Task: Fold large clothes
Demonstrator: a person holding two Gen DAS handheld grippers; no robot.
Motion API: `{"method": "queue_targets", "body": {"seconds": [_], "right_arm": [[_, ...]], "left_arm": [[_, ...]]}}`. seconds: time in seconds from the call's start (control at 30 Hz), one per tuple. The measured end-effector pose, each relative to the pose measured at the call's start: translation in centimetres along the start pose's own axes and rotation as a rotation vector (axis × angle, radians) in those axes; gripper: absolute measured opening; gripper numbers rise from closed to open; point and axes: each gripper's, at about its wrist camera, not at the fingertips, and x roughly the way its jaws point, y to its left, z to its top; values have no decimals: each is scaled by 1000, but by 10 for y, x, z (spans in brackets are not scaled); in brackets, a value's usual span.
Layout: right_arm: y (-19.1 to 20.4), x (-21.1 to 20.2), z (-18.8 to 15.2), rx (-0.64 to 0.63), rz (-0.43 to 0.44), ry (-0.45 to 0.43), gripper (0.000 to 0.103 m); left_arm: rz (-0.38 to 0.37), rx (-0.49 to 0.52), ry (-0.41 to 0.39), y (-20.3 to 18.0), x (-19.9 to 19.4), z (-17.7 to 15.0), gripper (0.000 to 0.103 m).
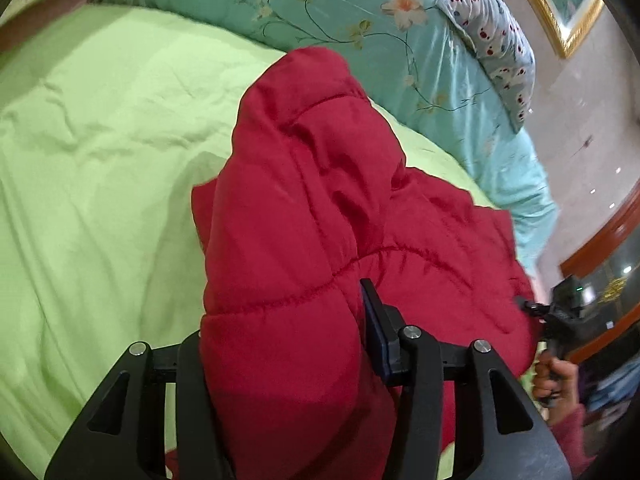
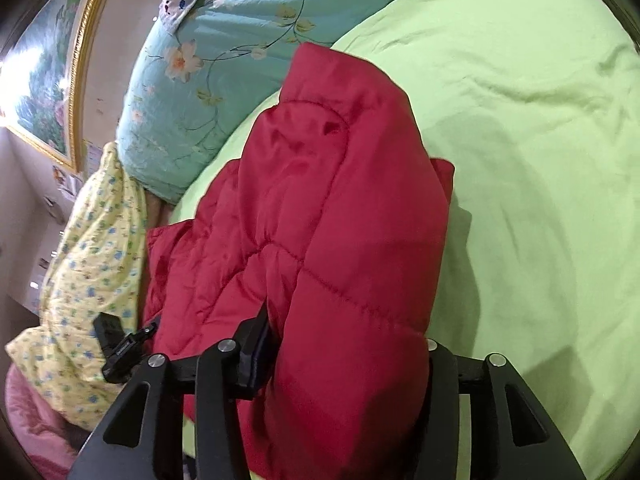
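Support surface: bed covered by a light green sheet (image 1: 100,152), wrinkled, with soft creases running across it. Lying on the sheet: a red quilted jacket (image 1: 304,208), bunched and partly lifted off the bed at its near end. Along the far edge of the sheet sits a teal floral quilt (image 1: 320,4), rolled or heaped, touching the green fabric. A white pillow with red and blue dots (image 1: 492,36) rests on the quilt. In the right wrist view, a yellow flower-print quilt (image 2: 88,264) lies at the bed's edge, beside the teal one.
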Motion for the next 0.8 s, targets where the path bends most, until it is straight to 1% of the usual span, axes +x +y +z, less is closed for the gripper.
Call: {"method": "queue_targets", "body": {"seconds": [0.07, 0.17, 0.23, 0.27, 0.3, 0.33, 0.37, 0.4, 0.47, 0.57, 0.63, 0.7, 0.8], "right_arm": [[-3, 4, 2, 8, -14, -10, 50], [-10, 10, 4, 18, -37, -23, 57], [-15, 12, 3, 29, -56, -28, 65], [-16, 13, 3, 33, -68, -33, 67], [-18, 12, 2, 33, -74, -36, 70], [-19, 12, 2, 34, -83, -40, 72], [-19, 12, 2, 34, -96, -44, 74], [-19, 11, 2, 34, -104, -45, 77], [-16, 8, 1, 32, -120, -47, 78], [-8, 1, 1, 13, -155, -62, 79], [-3, -3, 1, -24, -171, -83, 79], [3, -9, 1, -42, -204, -95, 79], [13, -20, -1, -76, -248, -133, 79]], "left_arm": [[26, 8, -12, -2, 4, 2, 51], [83, 15, -17, -3, 14, 6, 61], [121, 23, -21, -4, 18, 7, 69], [159, 33, -28, -5, 18, 5, 77], [205, 43, -40, -7, 18, 5, 82], [243, 55, -48, -9, 17, 4, 85], [283, 64, -51, -12, 18, 2, 92], [314, 67, -57, -15, 17, 3, 94], [333, 66, -69, -18, 11, 2, 94], [367, 71, -108, -23, -8, 1, 94], [375, 73, -137, -25, -20, 0, 93], [382, 75, -161, -28, -29, 4, 93], [363, 80, -185, -33, -43, 4, 93]]}}
